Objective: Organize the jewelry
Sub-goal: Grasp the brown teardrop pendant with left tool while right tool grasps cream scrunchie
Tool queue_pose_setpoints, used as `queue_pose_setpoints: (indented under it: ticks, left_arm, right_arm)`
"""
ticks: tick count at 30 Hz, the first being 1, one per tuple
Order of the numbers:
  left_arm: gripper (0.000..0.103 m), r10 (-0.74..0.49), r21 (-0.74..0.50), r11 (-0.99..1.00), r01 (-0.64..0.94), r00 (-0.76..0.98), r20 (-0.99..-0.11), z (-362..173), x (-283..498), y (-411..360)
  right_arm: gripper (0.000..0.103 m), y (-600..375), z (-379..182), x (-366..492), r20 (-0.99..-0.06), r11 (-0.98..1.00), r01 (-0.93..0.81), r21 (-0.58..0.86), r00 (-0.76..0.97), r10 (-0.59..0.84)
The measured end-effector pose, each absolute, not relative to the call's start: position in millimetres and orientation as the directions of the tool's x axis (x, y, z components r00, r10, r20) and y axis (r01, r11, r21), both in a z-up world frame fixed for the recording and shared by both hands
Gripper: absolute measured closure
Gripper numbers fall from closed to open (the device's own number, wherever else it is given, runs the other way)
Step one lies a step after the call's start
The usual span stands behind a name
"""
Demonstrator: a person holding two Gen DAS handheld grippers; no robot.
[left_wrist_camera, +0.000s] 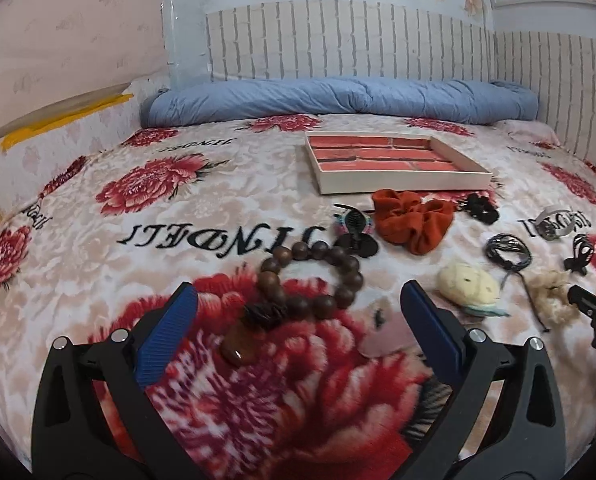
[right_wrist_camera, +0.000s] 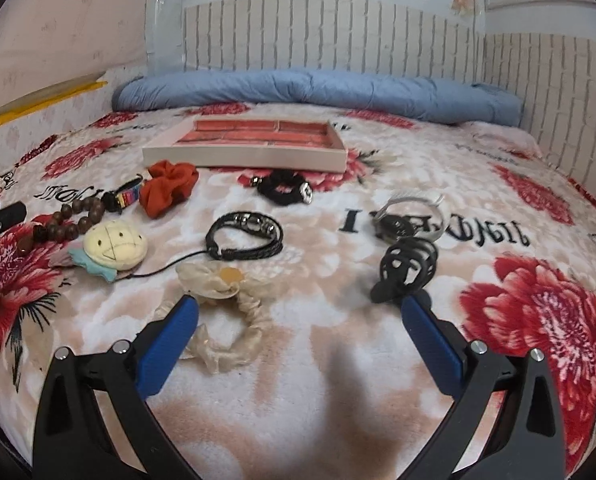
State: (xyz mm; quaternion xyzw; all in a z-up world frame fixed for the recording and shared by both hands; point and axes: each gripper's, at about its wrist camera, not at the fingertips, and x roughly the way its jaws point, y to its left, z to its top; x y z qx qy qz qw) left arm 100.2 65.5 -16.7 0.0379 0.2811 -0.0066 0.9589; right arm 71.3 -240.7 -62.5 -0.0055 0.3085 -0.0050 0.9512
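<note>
My left gripper [left_wrist_camera: 298, 300] is open, low over the bed, its blue fingers either side of a brown wooden bead bracelet [left_wrist_camera: 314, 276]. My right gripper [right_wrist_camera: 298, 312] is open and empty above a cream satin scrunchie [right_wrist_camera: 222, 320]. A shallow white tray [left_wrist_camera: 402, 184] with a red brick-pattern floor lies farther back; it also shows in the right wrist view [right_wrist_camera: 242, 156]. Loose on the blanket: an orange scrunchie [right_wrist_camera: 170, 192], a black braided bracelet [right_wrist_camera: 246, 236], a black hair claw [right_wrist_camera: 406, 272], a silver bangle [right_wrist_camera: 414, 216], a black scrunchie [right_wrist_camera: 286, 188].
A cream plush clip [right_wrist_camera: 116, 248] lies left of the braided bracelet. A striped hair clip [right_wrist_camera: 124, 198] sits by the beads. A rolled blue quilt [left_wrist_camera: 338, 100] lies along the far wall. The floral blanket [right_wrist_camera: 378, 380] is bare under the right gripper.
</note>
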Motion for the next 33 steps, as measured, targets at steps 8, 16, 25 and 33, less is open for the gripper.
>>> queue_pose_setpoints:
  ticks: [8,16,25,33]
  left_arm:
    - [0.005,-0.047,-0.040,0.999,0.028,0.792,-0.609,-31.4,124.1,95.7]
    - [0.009,-0.070,-0.059,0.997,0.041,0.728,-0.682,-47.0,146.6,102.9]
    - [0.037,-0.045,0.001,0.998,0.065,0.691,-0.721,-53.6,156.1,102.3]
    - [0.054,-0.097,-0.036,0.994,0.103,0.680,-0.727,-56.9,157.0,100.2]
  right_arm:
    - [0.005,-238.3,-72.3,86.0,-0.636,1.000,-0.013,-0.008,0.772,0.005]
    - [0.025,-237.0,-80.6,102.7,-0.688,0.999,-0.042,0.018,0.724,0.043]
    - [0.038,-235.2,-84.8,107.9,-0.702,0.998,-0.057,0.016,0.710,0.052]
    - [0.055,-233.1,-85.7,108.2,-0.696,0.998,-0.059,0.000,0.717,0.043]
